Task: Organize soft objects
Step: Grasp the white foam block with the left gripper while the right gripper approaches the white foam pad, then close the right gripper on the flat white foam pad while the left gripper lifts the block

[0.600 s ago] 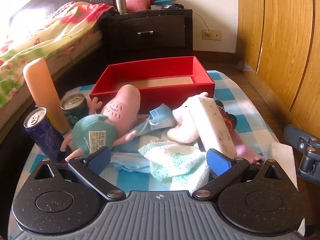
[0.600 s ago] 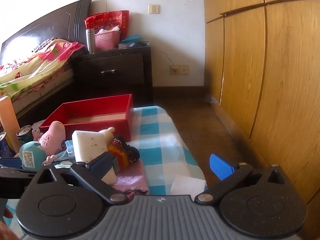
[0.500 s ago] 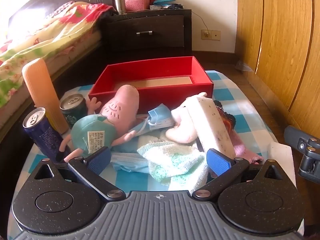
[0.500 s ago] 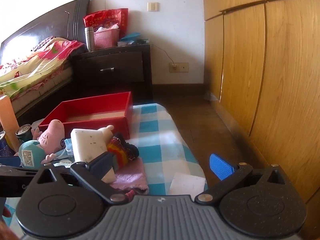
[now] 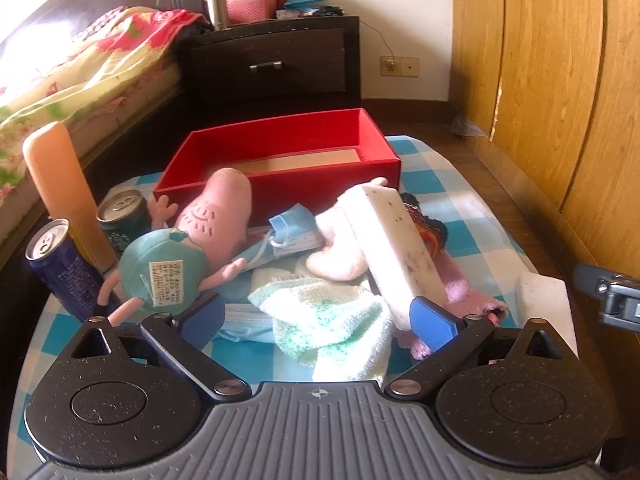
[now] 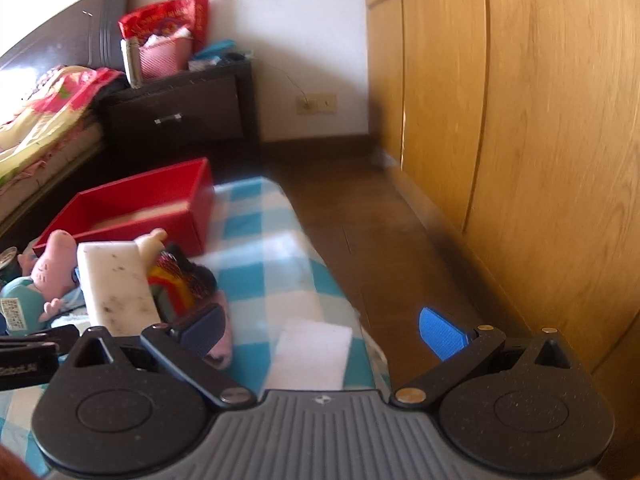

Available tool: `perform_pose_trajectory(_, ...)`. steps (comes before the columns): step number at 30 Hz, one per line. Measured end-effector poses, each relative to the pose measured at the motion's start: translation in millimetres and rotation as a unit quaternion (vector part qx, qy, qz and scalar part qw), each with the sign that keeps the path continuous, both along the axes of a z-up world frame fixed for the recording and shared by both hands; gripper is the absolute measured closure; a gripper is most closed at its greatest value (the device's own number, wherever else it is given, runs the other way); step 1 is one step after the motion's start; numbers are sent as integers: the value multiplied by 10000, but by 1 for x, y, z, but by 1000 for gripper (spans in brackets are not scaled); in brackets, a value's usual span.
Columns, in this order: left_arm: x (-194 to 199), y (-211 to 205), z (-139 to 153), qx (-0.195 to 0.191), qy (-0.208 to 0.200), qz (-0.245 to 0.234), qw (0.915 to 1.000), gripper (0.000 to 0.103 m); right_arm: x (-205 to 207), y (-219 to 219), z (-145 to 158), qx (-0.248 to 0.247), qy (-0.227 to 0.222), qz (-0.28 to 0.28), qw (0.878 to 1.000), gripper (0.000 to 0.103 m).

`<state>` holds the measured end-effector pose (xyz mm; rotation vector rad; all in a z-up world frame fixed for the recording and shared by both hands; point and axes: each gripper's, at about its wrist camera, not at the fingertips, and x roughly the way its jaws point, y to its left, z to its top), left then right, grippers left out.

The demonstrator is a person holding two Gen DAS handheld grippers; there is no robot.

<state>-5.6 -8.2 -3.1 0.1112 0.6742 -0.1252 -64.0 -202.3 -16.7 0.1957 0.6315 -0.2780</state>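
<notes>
both tongs are wide open and hold nothing. left tongs (image 5: 316, 316) have crept a bit closer to the green towel (image 5: 332, 320), which now sits between the tips. right tongs (image 6: 320, 332) have swung to the right, off the pile. soft toys lie before the red box (image 5: 280, 160), which has no toys in it, so sorting has hardly begun.

Motion blur smears the red box (image 6: 132, 208) and wardrobe (image 6: 520, 120).

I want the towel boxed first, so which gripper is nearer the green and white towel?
Left. The left gripper is open right over the towel, one finger on each side. The right gripper is open off to the towel's right, over the table edge.
</notes>
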Motion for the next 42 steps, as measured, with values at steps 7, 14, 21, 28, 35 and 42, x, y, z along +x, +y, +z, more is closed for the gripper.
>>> perform_pose_trajectory(7,12,-1,3,-368,144,-4,9992,8,10,-1,-22,-35,491,143,9987,18)
perform_pose_trajectory(14,37,-18,7,-559,181,-35,9983,8,18,-2,-34,60,800,167,9966,18)
perform_pose_trajectory(21,58,-36,-1,-567,528,71,9970,7,25,-9,-37,348,948,185,9947,18)
perform_pose_trajectory(28,87,-45,-21,-882,1192,381,9882,40,25,-17,-37,481,948,188,9942,19)
perform_pose_trajectory(35,88,-25,-31,-1224,1683,381,9774,71,30,-27,-44,459,1105,103,9928,19)
perform_pose_trajectory(42,76,-5,-11,-1318,1596,169,9782,84,34,-30,-49,601,1180,32,9912,19)
